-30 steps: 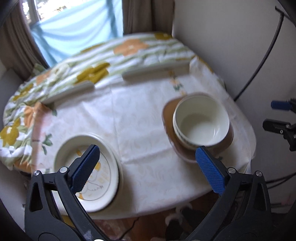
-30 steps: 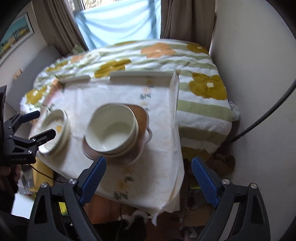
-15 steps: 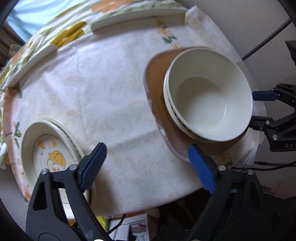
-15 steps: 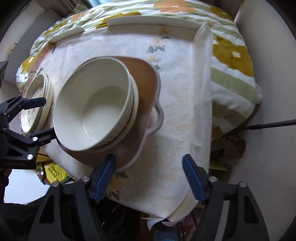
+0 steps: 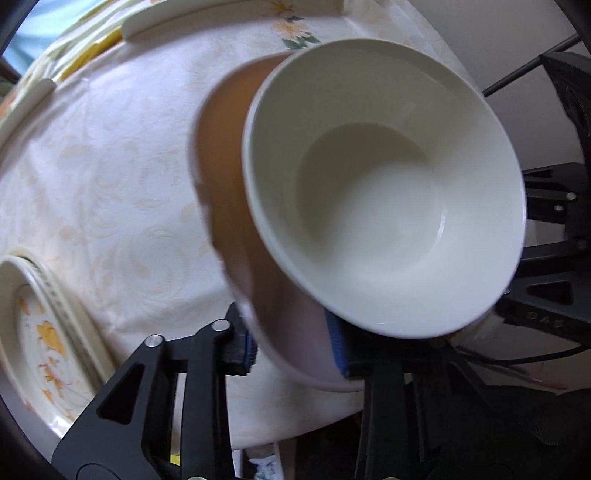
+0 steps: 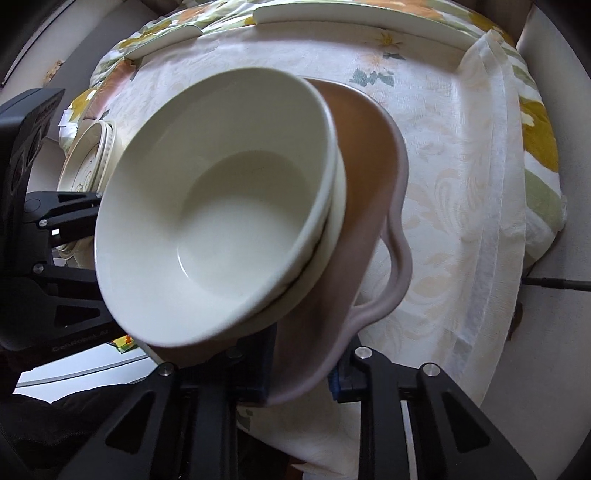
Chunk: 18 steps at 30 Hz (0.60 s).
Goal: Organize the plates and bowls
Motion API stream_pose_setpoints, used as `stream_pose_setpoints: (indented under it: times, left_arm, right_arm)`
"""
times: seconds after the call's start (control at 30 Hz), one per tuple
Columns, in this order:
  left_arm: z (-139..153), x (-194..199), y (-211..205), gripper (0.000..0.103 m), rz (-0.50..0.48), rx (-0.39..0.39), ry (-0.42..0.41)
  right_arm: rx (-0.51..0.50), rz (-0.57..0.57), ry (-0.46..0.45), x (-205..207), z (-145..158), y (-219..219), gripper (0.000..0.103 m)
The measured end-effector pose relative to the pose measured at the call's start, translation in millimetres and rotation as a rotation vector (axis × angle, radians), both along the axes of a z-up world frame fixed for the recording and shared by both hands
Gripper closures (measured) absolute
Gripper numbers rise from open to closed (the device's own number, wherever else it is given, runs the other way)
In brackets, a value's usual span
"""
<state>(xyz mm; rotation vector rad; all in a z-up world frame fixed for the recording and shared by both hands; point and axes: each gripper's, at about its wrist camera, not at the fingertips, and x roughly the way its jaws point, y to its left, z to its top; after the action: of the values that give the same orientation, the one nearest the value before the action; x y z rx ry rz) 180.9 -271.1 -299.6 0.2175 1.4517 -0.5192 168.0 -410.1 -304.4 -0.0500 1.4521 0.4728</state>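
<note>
A stack of two cream bowls [image 5: 384,184] [image 6: 221,206] sits in a wide brown dish [image 5: 225,155] [image 6: 365,177] with a loop handle. My left gripper [image 5: 295,350] is shut on the near rim of the brown dish. My right gripper [image 6: 303,365] is shut on the dish's rim beside its handle. Each gripper shows at the edge of the other's view. A floral plate stack [image 5: 40,332] [image 6: 86,155] lies on the table's left side.
The table has a pale patterned cloth [image 5: 110,166] [image 6: 443,166]. A flowered bedspread [image 6: 535,129] lies behind and to the right. White wall [image 5: 498,33] and a black cable [image 5: 524,70] stand right of the table.
Both grippers moved in toward the brown dish and closed on its rim from opposite sides. The bowls now fill both views.
</note>
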Motion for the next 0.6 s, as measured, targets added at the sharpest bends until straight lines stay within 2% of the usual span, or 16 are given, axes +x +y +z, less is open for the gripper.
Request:
stream_pose_setpoints:
  times: [0.4,0.6]
  left_arm:
    - [16,-26,-10,0.079,-0.020,0.017,-0.144]
    - [54,-29,13,0.079,0.016,0.004,-0.202]
  right_arm:
    - [-0.001,0.051,-0.137,-6,13,-4,0.081]
    - [-0.009,0.079,-0.193,-6,43,2,0.081]
